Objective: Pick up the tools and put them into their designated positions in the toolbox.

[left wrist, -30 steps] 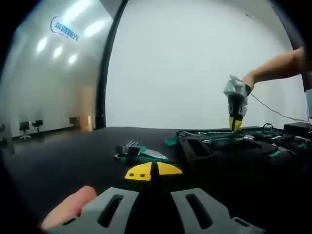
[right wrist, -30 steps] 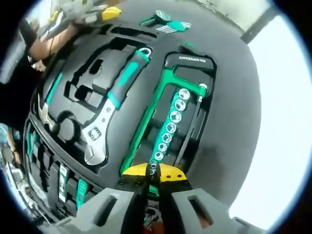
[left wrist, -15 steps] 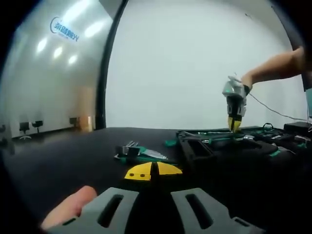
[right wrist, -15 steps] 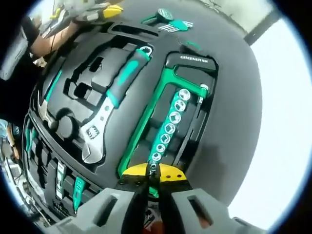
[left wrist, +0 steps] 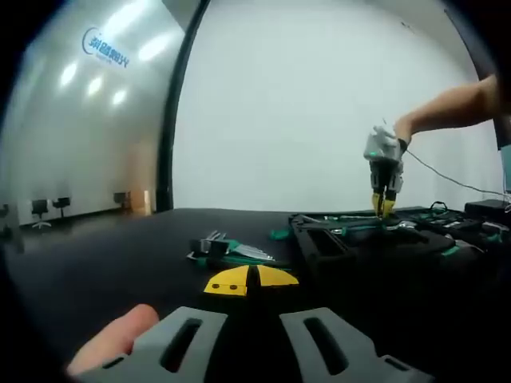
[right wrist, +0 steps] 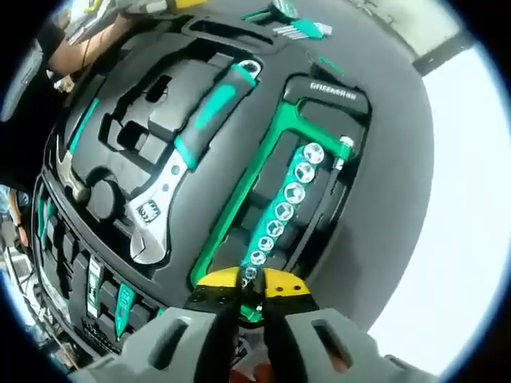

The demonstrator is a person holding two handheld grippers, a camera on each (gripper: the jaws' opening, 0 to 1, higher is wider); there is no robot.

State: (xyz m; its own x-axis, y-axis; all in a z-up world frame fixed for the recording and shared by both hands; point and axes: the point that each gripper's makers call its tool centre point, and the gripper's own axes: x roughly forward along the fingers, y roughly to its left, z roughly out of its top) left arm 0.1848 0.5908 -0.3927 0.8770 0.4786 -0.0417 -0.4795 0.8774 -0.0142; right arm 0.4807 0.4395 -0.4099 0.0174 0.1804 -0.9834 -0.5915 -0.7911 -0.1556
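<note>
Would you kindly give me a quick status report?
Right gripper shut, over the toolbox socket rail. Left gripper shut, empty. Hex keys on table, unobstructed.

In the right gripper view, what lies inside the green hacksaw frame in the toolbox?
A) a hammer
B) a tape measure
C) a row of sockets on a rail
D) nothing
C: a socket rail runs lengthwise within the hacksaw frame, beside the adjustable wrench.

R gripper view: we see the toolbox (right wrist: 120, 96) on the table (right wrist: 391, 199). In its tray, adj. wrench (right wrist: 172, 187) lies left of the hacksaw frame (right wrist: 239, 207); socket rail (right wrist: 283, 211) sits inside the frame. Hex key set (right wrist: 295, 28) lies on the table beyond the box.

L gripper view: hex keys (left wrist: 227, 251) lie left of the toolbox (left wrist: 375, 239), apart from it.
</note>
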